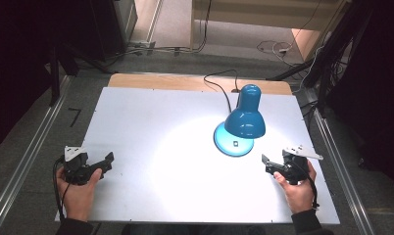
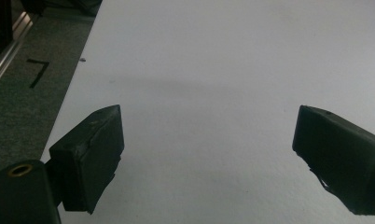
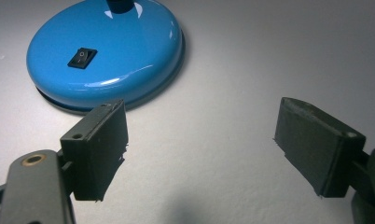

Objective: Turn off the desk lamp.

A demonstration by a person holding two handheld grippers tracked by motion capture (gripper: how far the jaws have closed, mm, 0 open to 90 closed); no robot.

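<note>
On the white table (image 1: pixel 136 127), a lit blue lamp (image 1: pixel 244 120) stands far right; left gripper (image 2: pixel 206 154) and right gripper (image 3: pixel 199 149) rest near, jaws apart, empty.

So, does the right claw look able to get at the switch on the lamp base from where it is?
Probably yes. The right claw is open, beside the lamp base, and bare table lies between them. The switch faces up, though the shade overhangs the base.

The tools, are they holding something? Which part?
Nothing. The left tool and the right tool are both open over bare table; the blue lamp stands untouched.
</note>
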